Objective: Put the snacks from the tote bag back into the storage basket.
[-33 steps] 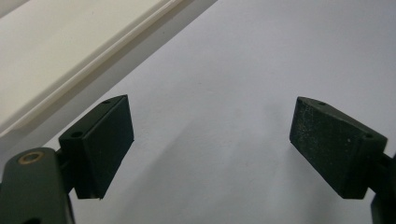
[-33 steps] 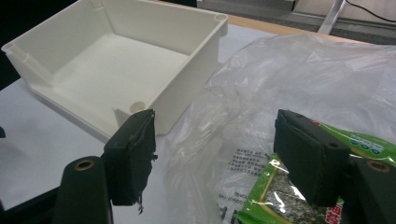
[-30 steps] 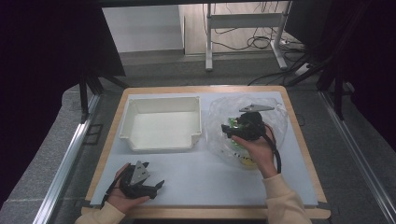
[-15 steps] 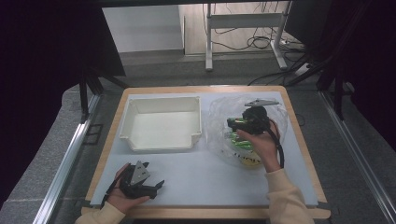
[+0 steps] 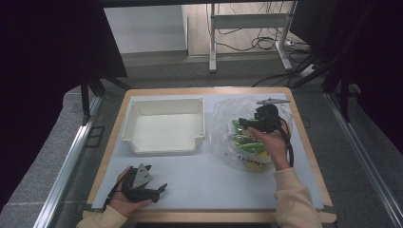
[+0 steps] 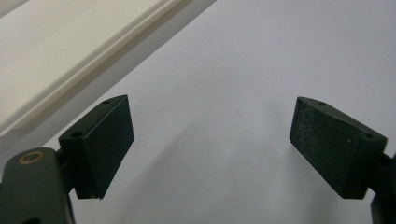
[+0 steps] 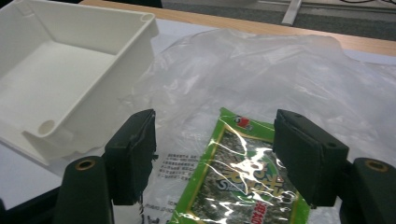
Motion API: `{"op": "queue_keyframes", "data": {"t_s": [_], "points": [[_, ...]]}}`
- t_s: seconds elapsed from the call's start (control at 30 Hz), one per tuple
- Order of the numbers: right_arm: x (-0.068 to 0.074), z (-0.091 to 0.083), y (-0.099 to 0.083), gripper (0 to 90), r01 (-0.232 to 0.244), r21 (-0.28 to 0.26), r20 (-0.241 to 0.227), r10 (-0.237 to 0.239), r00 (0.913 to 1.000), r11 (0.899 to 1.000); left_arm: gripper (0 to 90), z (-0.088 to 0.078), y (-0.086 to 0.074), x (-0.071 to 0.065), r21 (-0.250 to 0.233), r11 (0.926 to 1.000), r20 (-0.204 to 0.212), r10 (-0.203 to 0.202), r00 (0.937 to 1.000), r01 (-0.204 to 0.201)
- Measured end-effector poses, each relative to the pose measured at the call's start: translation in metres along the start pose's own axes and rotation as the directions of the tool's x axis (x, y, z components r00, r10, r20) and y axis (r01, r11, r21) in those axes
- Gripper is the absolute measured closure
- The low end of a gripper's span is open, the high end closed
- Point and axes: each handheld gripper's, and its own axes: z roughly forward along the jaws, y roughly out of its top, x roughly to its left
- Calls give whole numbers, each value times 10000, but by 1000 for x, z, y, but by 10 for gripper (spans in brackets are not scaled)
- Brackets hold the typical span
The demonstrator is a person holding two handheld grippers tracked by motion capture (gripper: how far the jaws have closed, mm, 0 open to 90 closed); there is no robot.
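**Mia:** Look at the right gripper [image 5: 243, 124]. It is up over the big, crinkly see-through plastic bag [image 5: 228, 111] on the right side of the table.

**Ben:** Is it holding the bag?

**Mia:** No. In the right gripper view its two black jaws stand wide apart, and nothing is squeezed between them. Under the gap you can see a flat green snack packet with shiny wrap [image 7: 247, 179] inside the bag.

**Ben:** I see more green packets [image 5: 244, 135] from above. They lie in the bag, right under the person's right hand [image 5: 268, 142]. There is something yellow [image 5: 255, 165] at the near end of the bag too, but I cannot tell what it is.

**Mia:** And the white plastic tray with tall walls [image 5: 138, 145] sits just left of the bag. The bag's edge comes right up beside the tray's corner.

**Ben:** What about the left gripper [image 5: 159, 189]?

**Mia:** It is down at the near edge, on the pale blue-white table mat [image 5: 199, 175], in the person's left hand [image 5: 126, 202]. Its jaws are far apart as well, with only bare mat between them. It is well away from the bag.

**Ben:** The tray's white rim [image 6: 70, 74] peeks into the corner of the left gripper view.
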Motion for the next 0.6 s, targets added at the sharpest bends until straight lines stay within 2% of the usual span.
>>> {"op": "queue_keyframes", "data": {"t_s": [0.6], "points": [[-37,6,-4,317,-714,346,570,693,9960,9968,135,0,0,1,57,10000,-14,-46,10000,46]]}}
